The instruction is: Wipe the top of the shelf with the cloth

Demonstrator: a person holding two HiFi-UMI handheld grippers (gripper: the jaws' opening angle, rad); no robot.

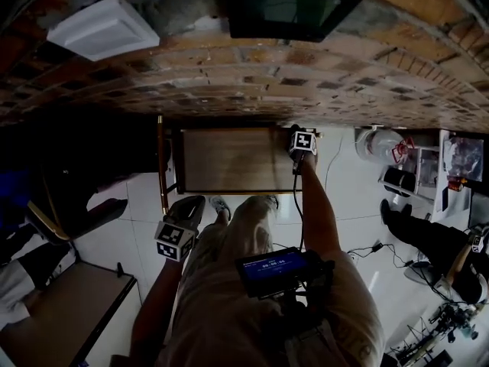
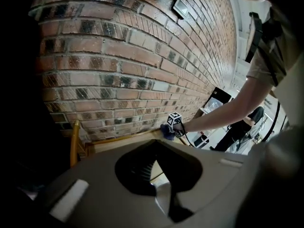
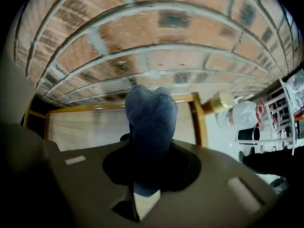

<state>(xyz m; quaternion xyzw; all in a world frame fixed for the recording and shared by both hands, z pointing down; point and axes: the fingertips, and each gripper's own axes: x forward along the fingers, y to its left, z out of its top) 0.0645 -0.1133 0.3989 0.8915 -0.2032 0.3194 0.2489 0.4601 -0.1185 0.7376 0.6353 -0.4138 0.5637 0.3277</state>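
**Cloth [image 3: 151,113] at the shelf's back corner**

Brick wall [image 1: 229,75] backs the shelf [image 1: 229,163], so my right gripper [image 1: 299,145], clamped on the blue cloth, reaches its far right corner, likely a wiping pass. My left gripper [image 1: 177,235] hangs low, jaws together, empty, leaving room.

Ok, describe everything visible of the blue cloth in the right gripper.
The blue cloth is soft, denim-like fabric bunched into a rounded lump. The right gripper is shut on its lower end, so it juts out past the jaws. It is at the right back corner of the pale wooden shelf top, near the brick wall; whether it touches the wood is unclear.
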